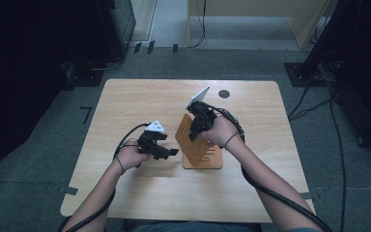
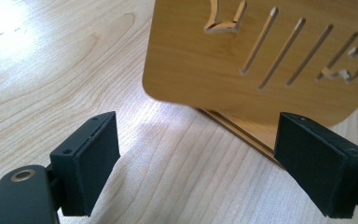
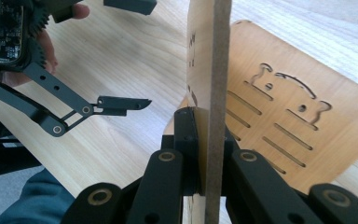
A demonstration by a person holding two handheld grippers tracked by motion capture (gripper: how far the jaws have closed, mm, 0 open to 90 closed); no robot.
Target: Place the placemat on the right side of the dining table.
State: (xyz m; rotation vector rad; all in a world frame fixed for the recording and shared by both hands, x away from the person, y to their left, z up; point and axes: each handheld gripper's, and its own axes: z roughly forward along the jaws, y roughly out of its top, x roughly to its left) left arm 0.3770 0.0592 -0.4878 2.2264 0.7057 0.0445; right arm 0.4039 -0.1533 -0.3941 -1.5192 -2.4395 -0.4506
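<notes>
Right gripper [image 3: 200,140] has its jaws clenched on the edge of the upright slotted panel [image 1: 189,135], holding it tilted on edge over the flat base board [image 1: 207,159] near the middle of the surface [image 1: 125,101], probably to steady it for seating into the base. Left gripper [image 2: 196,154] waits just left of that panel, jaws released and empty, aimed at its lower corner, likely ready to brace it.

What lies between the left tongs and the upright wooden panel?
Bare tabletop, seen in the left gripper view: the open left tongs face the upright wooden panel without touching it.
</notes>
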